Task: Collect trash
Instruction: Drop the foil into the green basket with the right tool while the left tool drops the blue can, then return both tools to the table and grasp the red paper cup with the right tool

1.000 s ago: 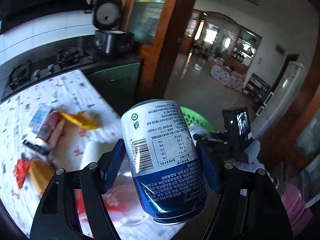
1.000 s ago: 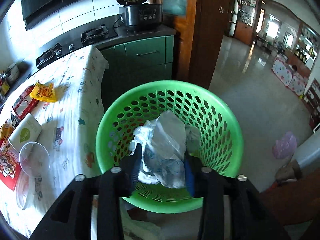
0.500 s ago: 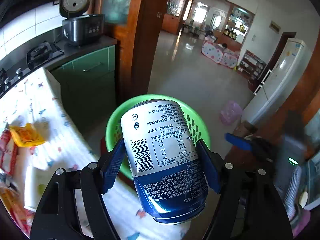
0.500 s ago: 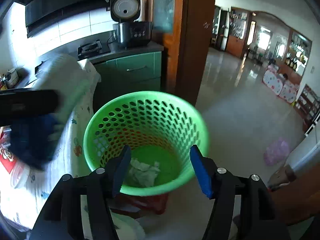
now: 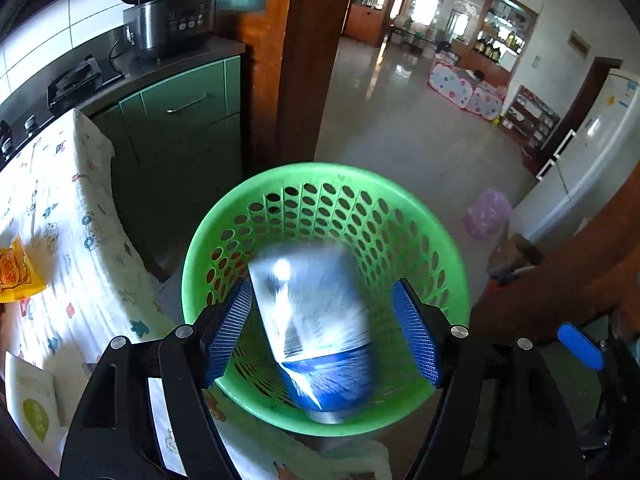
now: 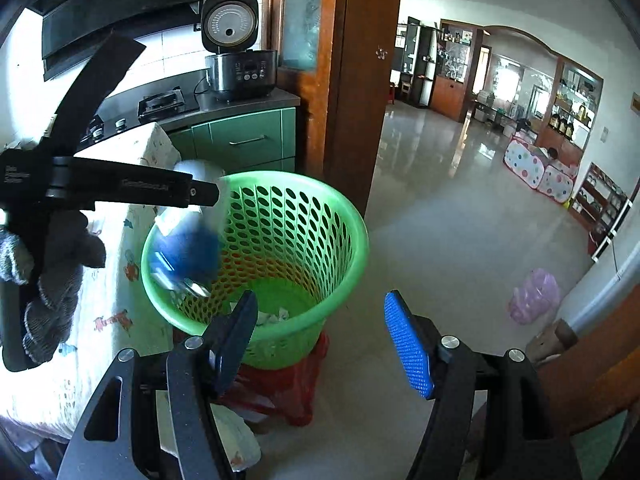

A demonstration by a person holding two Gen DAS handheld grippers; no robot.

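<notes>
A blue and silver drink can (image 5: 316, 320), blurred by motion, drops into the green perforated basket (image 5: 320, 172). My left gripper (image 5: 322, 292) hangs over the basket, open, with a gap between each blue pad and the can. The right wrist view shows the same can (image 6: 188, 240) just below the left gripper's finger (image 6: 160, 192), at the basket's rim (image 6: 352, 216). My right gripper (image 6: 322, 300) is in front of the basket, its jaws opening with nothing between them. Crumpled white paper (image 6: 272, 316) lies on the basket's bottom.
A table under a patterned cloth (image 5: 80, 240) stands left of the basket, with a yellow packet (image 5: 16, 272) and a white packet (image 5: 32, 400). The basket rests on something red (image 6: 288, 380). Behind are a green cabinet (image 5: 180, 120), a rice cooker (image 5: 160, 12) and a wooden door post (image 6: 352, 80).
My left gripper swung from over the table to over the basket and let go of the can. The right gripper dropped the crumpled paper into the basket, opened and drew back.
</notes>
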